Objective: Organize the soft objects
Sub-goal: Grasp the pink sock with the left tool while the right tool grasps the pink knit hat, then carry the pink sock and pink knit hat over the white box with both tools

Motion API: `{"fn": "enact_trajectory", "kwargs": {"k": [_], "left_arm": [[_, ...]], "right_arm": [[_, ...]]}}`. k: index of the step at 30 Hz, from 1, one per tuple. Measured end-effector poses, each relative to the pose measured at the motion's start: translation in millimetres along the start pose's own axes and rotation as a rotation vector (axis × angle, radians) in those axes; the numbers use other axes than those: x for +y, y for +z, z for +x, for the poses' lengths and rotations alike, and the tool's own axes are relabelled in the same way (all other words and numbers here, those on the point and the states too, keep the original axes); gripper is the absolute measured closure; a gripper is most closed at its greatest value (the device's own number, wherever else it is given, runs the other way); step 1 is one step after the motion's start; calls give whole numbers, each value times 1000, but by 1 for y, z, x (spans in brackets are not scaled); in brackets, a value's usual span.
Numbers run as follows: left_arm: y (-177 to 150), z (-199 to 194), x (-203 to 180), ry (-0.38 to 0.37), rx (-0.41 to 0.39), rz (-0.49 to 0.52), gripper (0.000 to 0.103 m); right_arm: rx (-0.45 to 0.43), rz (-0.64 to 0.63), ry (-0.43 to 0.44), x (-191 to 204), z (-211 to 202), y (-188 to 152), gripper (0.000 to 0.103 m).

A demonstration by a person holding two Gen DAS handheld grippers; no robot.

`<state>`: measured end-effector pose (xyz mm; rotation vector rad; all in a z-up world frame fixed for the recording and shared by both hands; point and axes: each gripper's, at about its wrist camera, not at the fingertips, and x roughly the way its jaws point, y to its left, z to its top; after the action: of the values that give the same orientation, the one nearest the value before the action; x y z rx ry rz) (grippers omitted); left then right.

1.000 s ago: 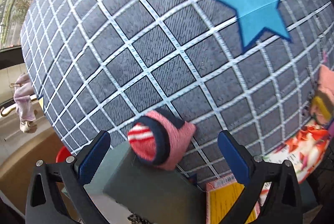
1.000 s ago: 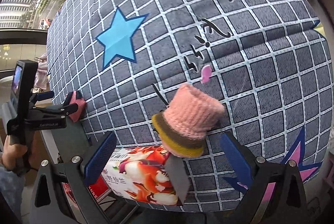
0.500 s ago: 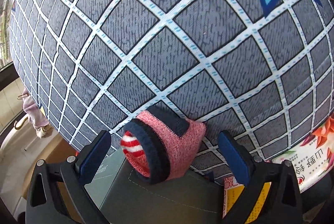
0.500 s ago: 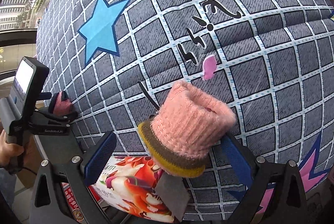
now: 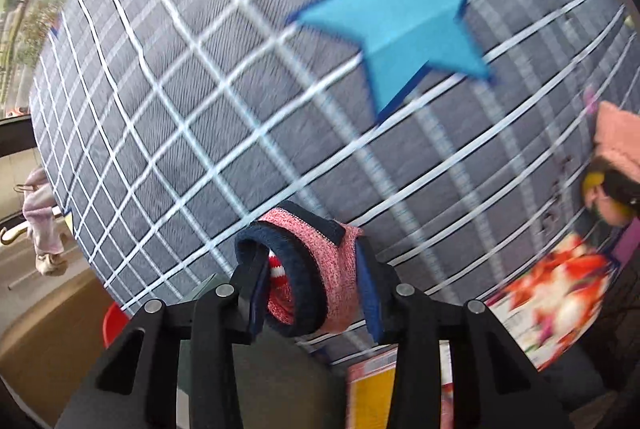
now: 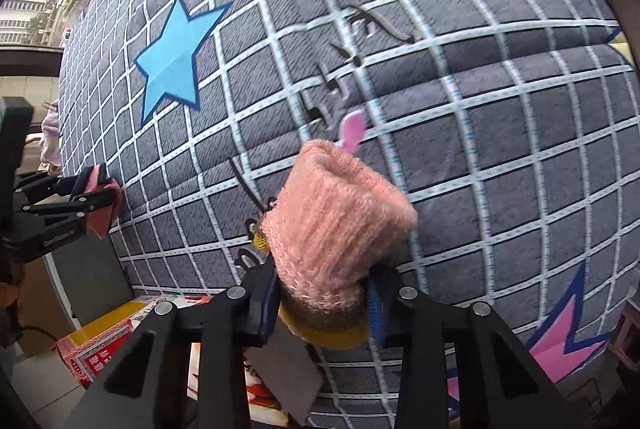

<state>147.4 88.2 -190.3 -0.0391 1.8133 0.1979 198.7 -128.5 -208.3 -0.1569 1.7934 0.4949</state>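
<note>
Both claws have just been closing, each onto a soft item that lay between spread jaws before. Left claw (image 5: 316, 293) pinches the red-and-navy sock (image 5: 308, 281); right claw (image 6: 322, 303) pinches the pink knit sock (image 6: 332, 225). Both items sit at the near edge of the grey checked bedspread (image 6: 480, 109).

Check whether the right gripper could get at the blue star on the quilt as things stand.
Probably not yet: the right gripper has just closed on the pink knit sock, so its jaws are full. Otherwise the blue star lies uncovered on the quilt.
</note>
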Motion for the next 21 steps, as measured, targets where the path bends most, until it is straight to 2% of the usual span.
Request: {"fn": "enact_trajectory", "kwargs": {"k": [5, 8, 11, 15, 19, 21], "left_arm": [[0, -27, -23, -6, -90, -2, 61], [6, -46, -35, 39, -137, 18, 61], [9, -51, -29, 91, -173, 32, 61], [5, -49, 9, 69, -166, -28, 61], [-12, -63, 22, 14, -188, -104, 61], [-24, -70, 15, 7, -207, -101, 61]], "right_arm": [[-29, 24, -16, -15, -15, 4, 66], [-36, 32, -18, -22, -22, 1, 66], [-35, 41, -19, -28, -24, 1, 66], [-35, 42, -12, -25, -24, -4, 66], [-42, 38, -6, -22, -26, -9, 66], [-44, 38, -3, -21, -27, -11, 66]]}}
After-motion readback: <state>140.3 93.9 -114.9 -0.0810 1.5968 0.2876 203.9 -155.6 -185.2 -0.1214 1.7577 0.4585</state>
